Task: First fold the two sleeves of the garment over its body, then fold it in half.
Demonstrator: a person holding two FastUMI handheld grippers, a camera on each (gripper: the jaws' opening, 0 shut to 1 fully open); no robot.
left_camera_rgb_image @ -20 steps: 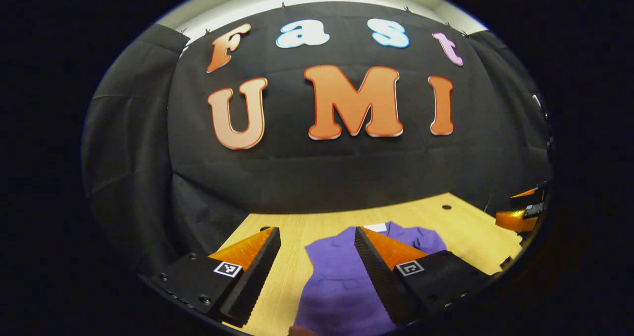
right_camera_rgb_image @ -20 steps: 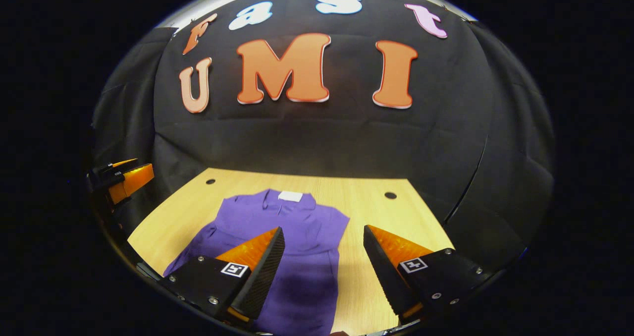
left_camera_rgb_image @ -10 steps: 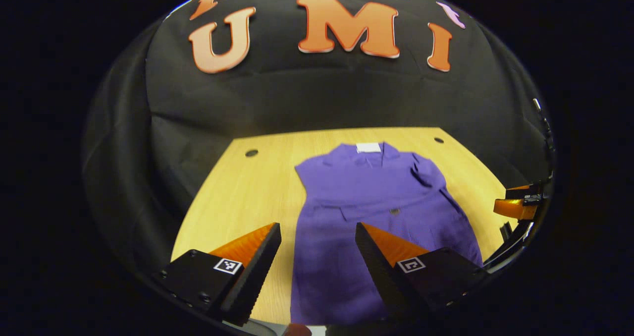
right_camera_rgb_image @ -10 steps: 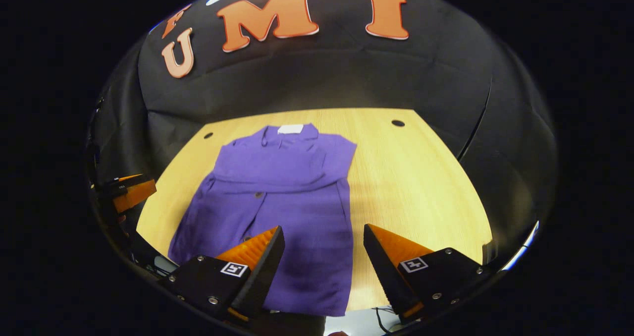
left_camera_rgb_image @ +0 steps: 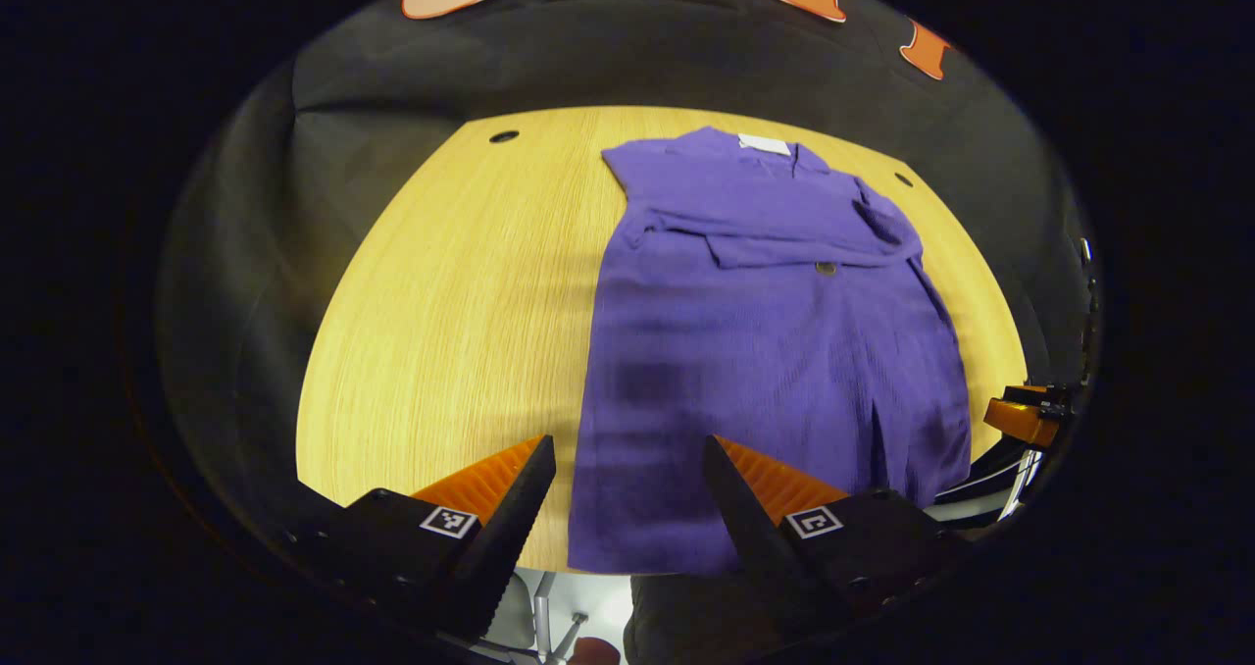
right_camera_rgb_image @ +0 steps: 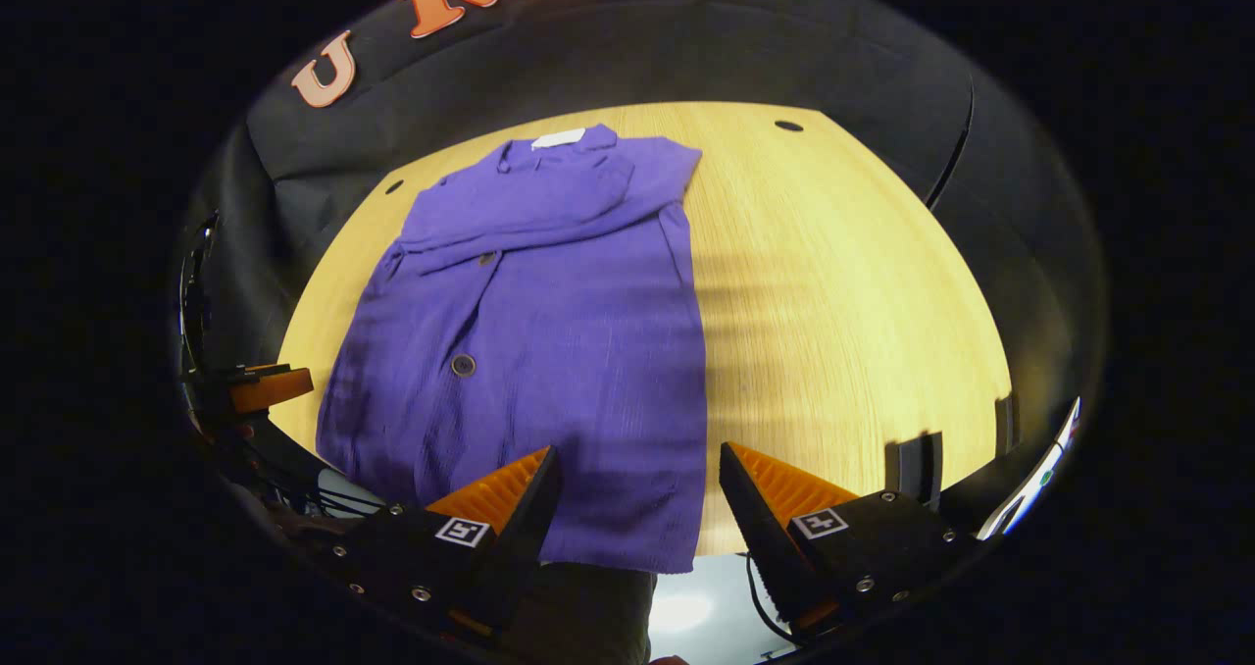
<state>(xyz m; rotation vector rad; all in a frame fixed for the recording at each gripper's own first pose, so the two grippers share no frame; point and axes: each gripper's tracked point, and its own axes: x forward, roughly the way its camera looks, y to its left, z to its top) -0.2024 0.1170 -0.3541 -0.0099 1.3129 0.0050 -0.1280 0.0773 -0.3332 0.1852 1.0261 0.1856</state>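
Garment [left_camera_rgb_image: 775, 351] lies flat on the wooden counter [left_camera_rgb_image: 461, 282], collar toward twelve o'clock, sleeves already folded across the chest. Over the last second both cameras tipped down from the wall to the hem, so the halving fold looks next. Left tongs [left_camera_rgb_image: 623, 493] and right tongs [right_camera_rgb_image: 637, 498] hang released above the near corners. Purple cloth, crinkled weave, buttoned front.

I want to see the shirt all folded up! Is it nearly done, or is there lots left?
About halfway. Done: both sleeves already lie folded across the chest of the purple shirt, which is spread flat on the wooden table. In hand: nothing yet; the left gripper and right gripper are open by the shirt's near hem, gripping no cloth. Left: folding the shirt in half.
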